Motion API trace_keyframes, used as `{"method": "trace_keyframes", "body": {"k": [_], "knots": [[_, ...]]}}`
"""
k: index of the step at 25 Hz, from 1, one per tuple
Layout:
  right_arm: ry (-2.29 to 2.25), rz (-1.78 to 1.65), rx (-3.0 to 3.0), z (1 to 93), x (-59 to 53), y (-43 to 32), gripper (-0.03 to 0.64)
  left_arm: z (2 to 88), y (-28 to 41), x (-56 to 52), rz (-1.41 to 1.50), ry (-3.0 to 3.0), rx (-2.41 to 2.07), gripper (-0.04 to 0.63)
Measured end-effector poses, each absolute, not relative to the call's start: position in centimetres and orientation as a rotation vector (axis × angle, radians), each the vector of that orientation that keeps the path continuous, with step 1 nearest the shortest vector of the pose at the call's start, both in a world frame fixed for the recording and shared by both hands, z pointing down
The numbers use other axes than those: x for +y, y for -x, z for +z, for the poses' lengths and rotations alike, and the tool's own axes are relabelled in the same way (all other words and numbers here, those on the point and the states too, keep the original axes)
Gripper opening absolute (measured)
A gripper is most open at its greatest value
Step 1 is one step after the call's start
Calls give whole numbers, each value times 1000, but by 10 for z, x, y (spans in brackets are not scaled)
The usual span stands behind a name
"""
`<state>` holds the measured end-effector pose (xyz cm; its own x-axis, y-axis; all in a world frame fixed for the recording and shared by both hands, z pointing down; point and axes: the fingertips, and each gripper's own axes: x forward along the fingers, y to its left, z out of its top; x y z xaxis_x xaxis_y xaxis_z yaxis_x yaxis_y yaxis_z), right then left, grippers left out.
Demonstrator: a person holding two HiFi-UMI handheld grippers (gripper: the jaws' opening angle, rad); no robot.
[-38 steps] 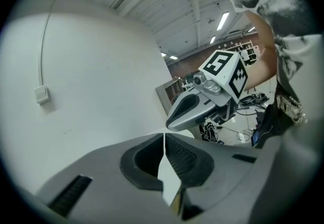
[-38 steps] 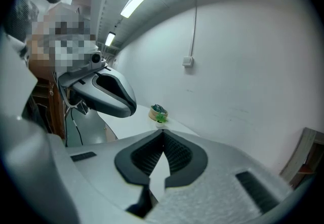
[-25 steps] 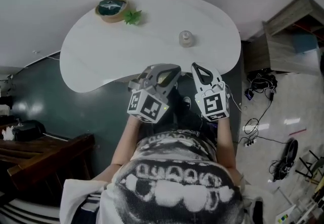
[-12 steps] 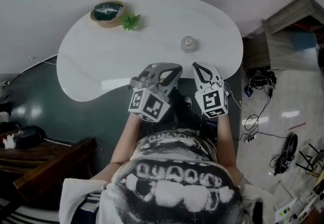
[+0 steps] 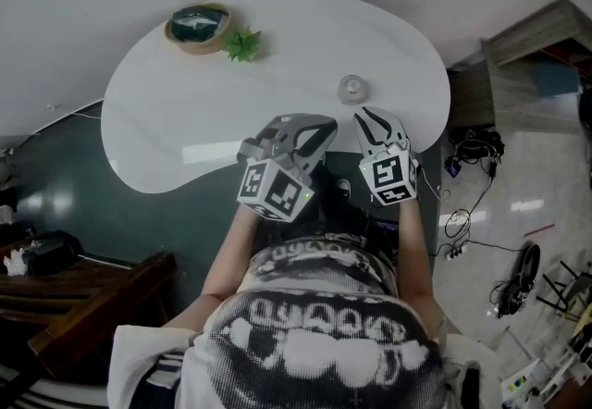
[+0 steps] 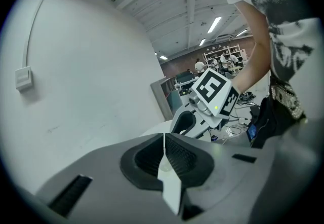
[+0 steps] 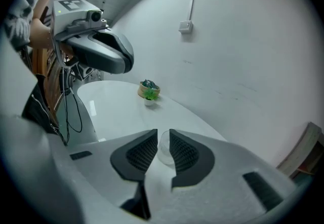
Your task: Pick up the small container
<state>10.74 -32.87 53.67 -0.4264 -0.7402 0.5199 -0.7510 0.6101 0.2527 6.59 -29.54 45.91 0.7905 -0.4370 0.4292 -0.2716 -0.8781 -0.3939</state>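
Container (image 5: 352, 88) is sitting just ahead of the right gripper (image 5: 376, 117), whose jaws are opening to straddle it; left gripper (image 5: 308, 127) is idling, jaws together.

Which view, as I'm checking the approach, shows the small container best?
The head view: the small container stands whole on the white table, ahead of the right tongs. The right gripper view shows it partly, through those opening tongs' gap, not yet gripped. The left gripper view doesn't show it clearly.
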Motion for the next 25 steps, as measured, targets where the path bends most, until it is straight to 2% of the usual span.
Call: {"method": "trace_keyframes", "body": {"k": [17, 25], "knots": [[-1185, 200, -2169, 600, -387, -113, 307, 469, -64, -330, -751, 2688, 468, 11], [-1117, 242, -2151, 629, -400, -106, 331, 475, -62, -340, -774, 2695, 465, 11]]}}
